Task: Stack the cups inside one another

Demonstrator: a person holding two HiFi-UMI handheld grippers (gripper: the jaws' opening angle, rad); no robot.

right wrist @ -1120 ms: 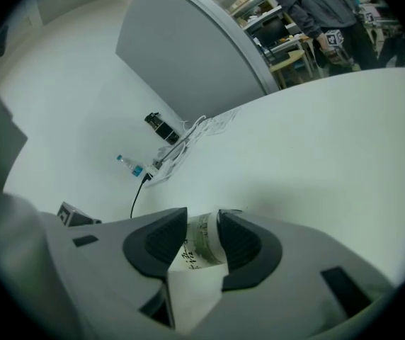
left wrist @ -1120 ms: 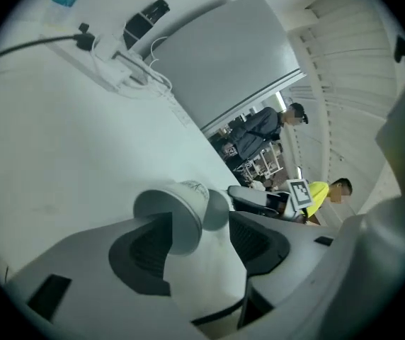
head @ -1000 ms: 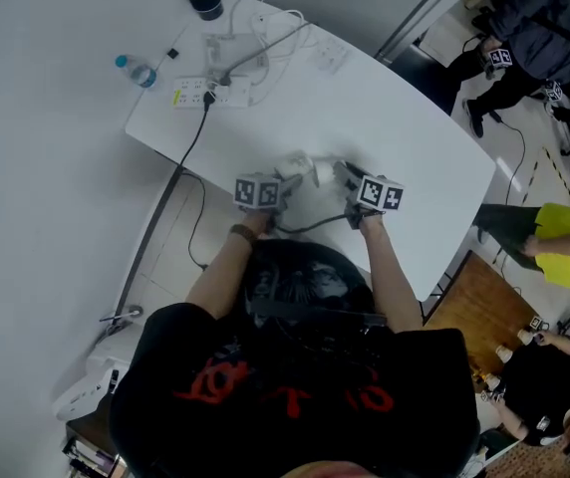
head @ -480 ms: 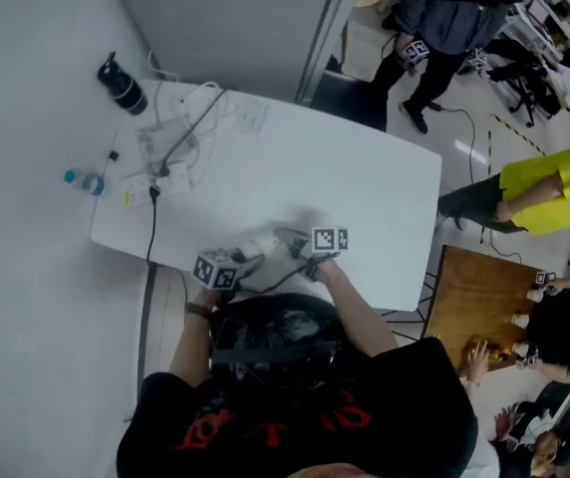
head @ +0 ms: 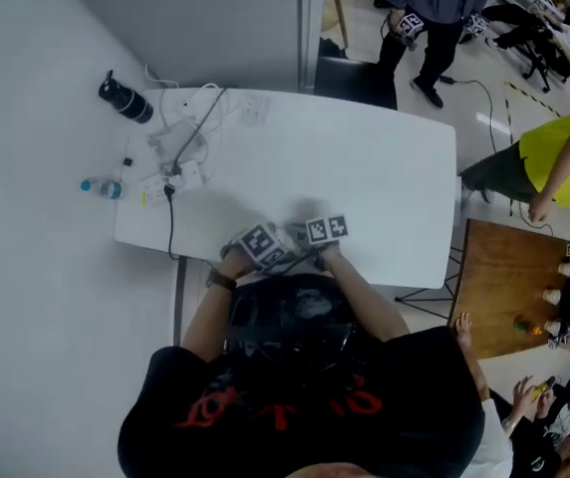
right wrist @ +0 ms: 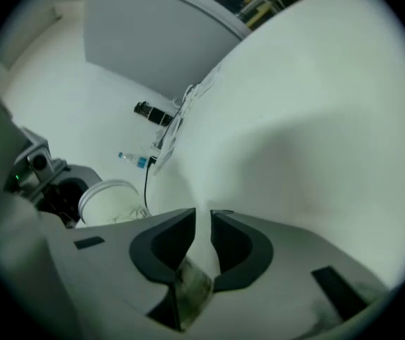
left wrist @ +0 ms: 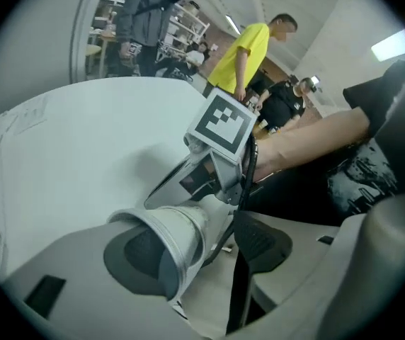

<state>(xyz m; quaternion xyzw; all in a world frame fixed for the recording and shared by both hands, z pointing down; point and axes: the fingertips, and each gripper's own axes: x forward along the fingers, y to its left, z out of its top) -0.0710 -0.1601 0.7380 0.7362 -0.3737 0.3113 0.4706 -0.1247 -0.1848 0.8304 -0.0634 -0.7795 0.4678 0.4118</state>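
A short stack of white cups [left wrist: 170, 243] lies on its side between the jaws of my left gripper [left wrist: 199, 250], mouth towards the camera and leaning on the left pad [left wrist: 128, 250]. Those jaws have just been opening and stand wide; the right pad is clear of the cups. My right gripper [right wrist: 202, 241] has just been closing, and its pads pinch a thin white wall [right wrist: 204, 232], seemingly of a cup. A white cup [right wrist: 109, 202] shows to its left. In the head view both grippers [head: 270, 249] [head: 315, 237] meet near the front edge of the white table [head: 365, 167].
A power strip with cables [head: 180, 172] and a dark bottle [head: 124, 100] sit at the table's far left. A water bottle [head: 101, 188] lies beyond that edge. A wooden table [head: 509, 287] stands at the right, and people stand beyond the far and right sides.
The head view has swung round. Both grippers have drawn close together near the table's front edge; before, they stood a little apart with a white cup between them.
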